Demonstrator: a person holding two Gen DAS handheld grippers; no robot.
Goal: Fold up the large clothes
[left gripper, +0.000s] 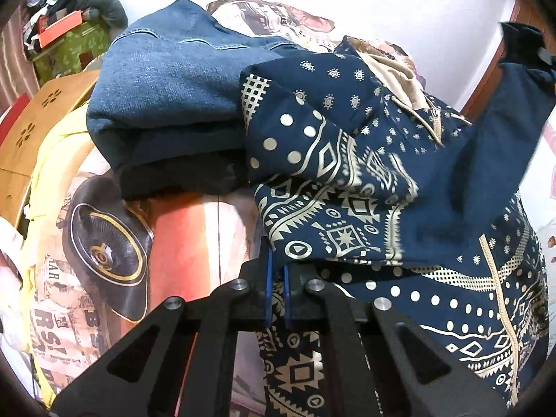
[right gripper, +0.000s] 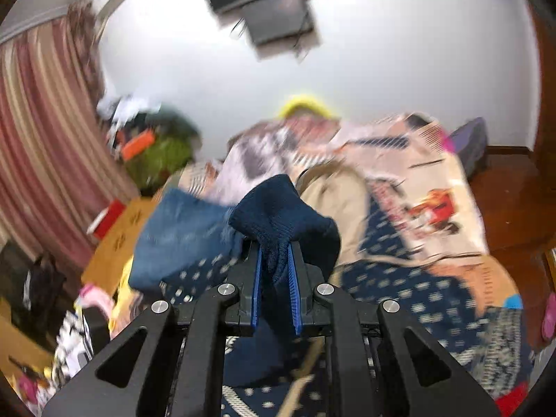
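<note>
Both of your grippers are clamped on the navy patterned hoodie [left gripper: 347, 187], which lies on the printed bedspread [left gripper: 180, 222].

Your left gripper [left gripper: 276, 288] has its 2 blue pads drawn nearly together on a lower edge of the hoodie, the patterned cloth running between them and hanging below. Your right gripper [right gripper: 276, 271] pinches the hoodie's dark ribbed cuff [right gripper: 281, 215], which bunches up above the pads; in the left wrist view that sleeve is lifted at the hoodie's right side. The folded denim garment [left gripper: 166, 97] sits just left of the hoodie, touching it, on top of a black folded piece [left gripper: 180, 177]. The hoodie's beige hood lining [left gripper: 389, 66] lies at its far end. A cardboard box [left gripper: 45, 125] stands further left of the hoodie, beyond the denim.
</note>
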